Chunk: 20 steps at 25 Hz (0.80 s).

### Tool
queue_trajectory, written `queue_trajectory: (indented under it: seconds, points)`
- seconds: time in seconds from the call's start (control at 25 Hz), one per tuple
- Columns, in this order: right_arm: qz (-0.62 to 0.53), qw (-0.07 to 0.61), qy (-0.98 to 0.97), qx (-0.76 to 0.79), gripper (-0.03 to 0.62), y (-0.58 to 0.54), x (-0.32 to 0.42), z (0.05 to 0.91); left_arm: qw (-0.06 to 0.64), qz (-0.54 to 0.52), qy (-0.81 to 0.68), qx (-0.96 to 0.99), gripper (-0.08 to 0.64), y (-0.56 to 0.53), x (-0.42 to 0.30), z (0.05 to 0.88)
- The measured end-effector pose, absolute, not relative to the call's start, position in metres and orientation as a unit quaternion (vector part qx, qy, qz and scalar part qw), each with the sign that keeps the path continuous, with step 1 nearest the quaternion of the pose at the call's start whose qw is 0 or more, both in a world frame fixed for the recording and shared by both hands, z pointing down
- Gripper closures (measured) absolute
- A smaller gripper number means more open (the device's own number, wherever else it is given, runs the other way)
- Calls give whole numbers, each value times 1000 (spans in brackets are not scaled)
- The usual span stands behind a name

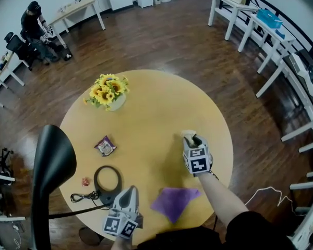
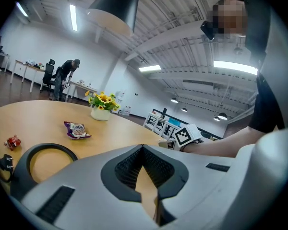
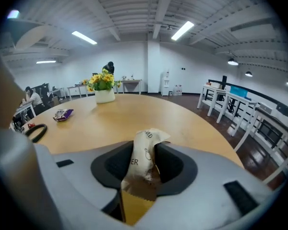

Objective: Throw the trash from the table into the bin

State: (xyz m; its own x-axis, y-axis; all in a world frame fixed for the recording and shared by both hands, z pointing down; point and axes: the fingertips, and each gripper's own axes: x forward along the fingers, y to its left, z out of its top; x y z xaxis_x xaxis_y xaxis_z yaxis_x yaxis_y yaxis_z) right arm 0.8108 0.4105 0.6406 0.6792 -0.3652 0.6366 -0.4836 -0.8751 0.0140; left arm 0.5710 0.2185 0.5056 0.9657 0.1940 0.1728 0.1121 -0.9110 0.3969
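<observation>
Pinching a seemingly light, crinkly wrapper (image 3: 145, 152) mid-body, the right gripper (image 1: 191, 137) hovers well apart from the sunflower vase (image 1: 110, 94); left gripper (image 1: 128, 191) closed, empty.

The left tool (image 1: 128, 190) and the right tool (image 1: 193, 137) share a pale grey moulded shell. Dark grey ribbed pads (image 2: 128, 166) line the jaws, and small dark slots (image 2: 55, 202) are set in the shell. Each carries a white cube (image 1: 197, 160) printed with black square markers. The person wears a black short-sleeved top (image 1: 250, 228).
</observation>
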Motion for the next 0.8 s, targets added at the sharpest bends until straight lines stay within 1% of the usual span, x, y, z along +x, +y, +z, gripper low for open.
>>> queue_trajectory:
  seconds: [0.4,0.8]
  points:
    - [249,67,-224,940,451,428,756,563,167,54,88,980,558,206,522,470]
    - [169,41,-234,957,457,423,639,488,127,-16,85,988,558,173,431,419]
